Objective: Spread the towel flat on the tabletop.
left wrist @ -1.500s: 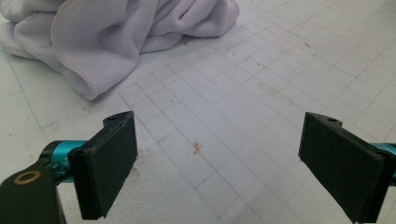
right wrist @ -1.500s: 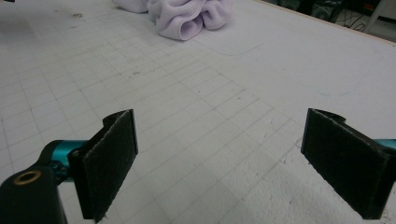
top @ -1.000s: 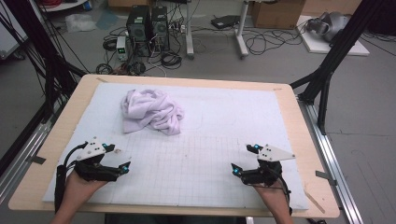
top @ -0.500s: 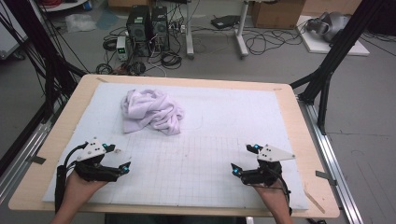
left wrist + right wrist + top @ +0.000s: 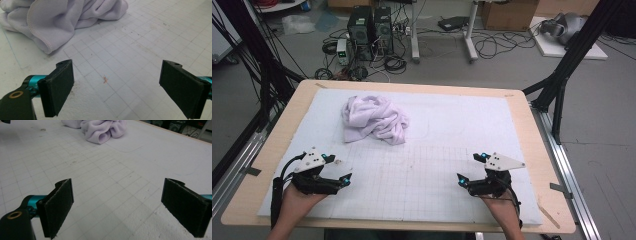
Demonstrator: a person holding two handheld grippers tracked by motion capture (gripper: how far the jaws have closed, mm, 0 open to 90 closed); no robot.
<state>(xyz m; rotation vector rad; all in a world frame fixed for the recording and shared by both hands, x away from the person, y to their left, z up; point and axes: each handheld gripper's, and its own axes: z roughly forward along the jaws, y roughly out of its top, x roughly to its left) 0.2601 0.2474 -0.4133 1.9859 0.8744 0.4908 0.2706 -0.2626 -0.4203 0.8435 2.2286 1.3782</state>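
Now | both tools gape, empty | left tool point(image 5: 116, 87) view: stitched hem on towel point(image 5: 62, 20), orange speck.

Both grippers, L point(image 5: 339, 170) & R point(image 5: 470, 168), jaws wide apart.

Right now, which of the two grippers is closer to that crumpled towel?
The left gripper. It sits just below the pale purple towel on the white mat's left side, while the right gripper rests farther off towards the right. Both are open.

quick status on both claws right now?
Left claw: open, empty, short of the lilac towel.
Right claw: open, empty, over the white grid mat.
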